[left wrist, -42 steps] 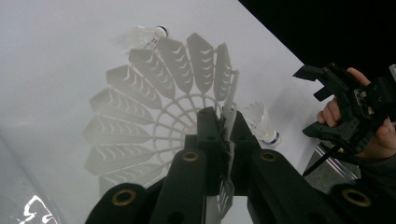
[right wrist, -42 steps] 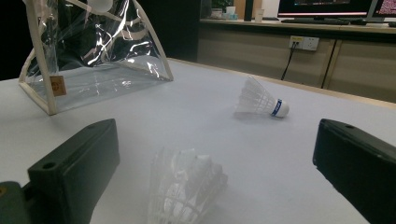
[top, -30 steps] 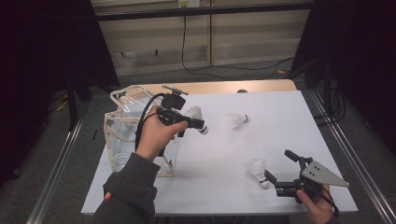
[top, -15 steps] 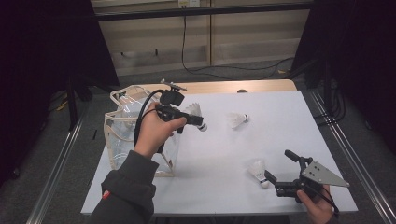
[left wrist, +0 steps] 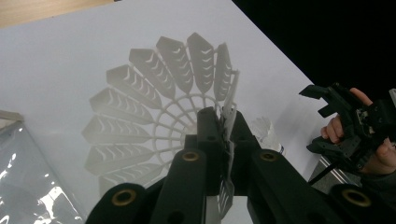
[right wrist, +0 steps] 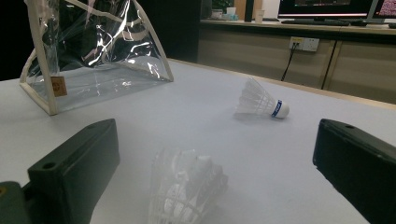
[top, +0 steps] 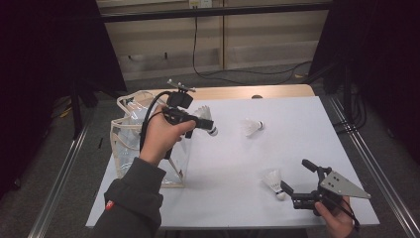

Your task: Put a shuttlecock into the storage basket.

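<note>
Left gripper (top: 207, 123) was clamped on the shuttlecock (left wrist: 159, 116) by its thin skirt edge; likely featherlight, springy, crushable. Right gripper (top: 293, 181) stood wide open around another shuttlecock (right wrist: 187, 191), not gripping.

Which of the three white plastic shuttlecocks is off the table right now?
The white plastic shuttlecock pinched by its skirt in the left gripper, beside the clear plastic bag. The other two lie on the white table: one mid-table, one between the right gripper's open jaws.
</note>
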`<state>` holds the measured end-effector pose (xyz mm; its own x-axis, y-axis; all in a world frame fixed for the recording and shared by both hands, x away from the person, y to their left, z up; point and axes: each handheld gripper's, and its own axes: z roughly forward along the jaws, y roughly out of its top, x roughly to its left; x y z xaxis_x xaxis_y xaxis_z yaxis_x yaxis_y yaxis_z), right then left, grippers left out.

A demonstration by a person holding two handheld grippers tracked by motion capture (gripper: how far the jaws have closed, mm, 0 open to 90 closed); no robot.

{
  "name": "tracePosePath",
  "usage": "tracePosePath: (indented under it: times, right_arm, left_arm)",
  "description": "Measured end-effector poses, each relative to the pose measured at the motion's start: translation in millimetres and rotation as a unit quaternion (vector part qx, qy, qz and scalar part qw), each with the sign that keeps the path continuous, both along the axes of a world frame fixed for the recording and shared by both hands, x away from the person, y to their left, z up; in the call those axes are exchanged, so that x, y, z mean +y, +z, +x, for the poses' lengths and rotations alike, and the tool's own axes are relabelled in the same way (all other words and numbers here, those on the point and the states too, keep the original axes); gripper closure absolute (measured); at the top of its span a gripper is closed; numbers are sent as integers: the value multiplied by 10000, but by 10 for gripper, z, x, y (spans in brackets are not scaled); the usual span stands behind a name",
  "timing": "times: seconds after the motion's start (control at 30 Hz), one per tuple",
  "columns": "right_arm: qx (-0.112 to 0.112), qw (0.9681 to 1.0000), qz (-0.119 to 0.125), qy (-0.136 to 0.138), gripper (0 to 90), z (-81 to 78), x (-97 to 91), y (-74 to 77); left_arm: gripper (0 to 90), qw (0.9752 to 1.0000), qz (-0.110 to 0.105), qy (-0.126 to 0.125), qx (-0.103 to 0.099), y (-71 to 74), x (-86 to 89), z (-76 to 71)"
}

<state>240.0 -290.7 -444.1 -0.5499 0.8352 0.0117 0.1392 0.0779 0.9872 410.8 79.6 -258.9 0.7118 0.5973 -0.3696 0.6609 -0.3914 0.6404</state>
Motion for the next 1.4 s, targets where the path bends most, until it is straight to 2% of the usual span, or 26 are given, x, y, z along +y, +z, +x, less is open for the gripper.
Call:
tracePosePath:
  times: [0.77, 1.4]
  right_arm:
    - [-25, 10000, -8, 15, 3, 1, -4, 1]
    - [-19, 10000, -17, 19, 5, -2, -7, 4]
  left_arm:
    - [874, 10000, -7, 63, -35, 160, 35, 66]
    - [874, 9998, 14, 203, -33, 210, 107, 128]
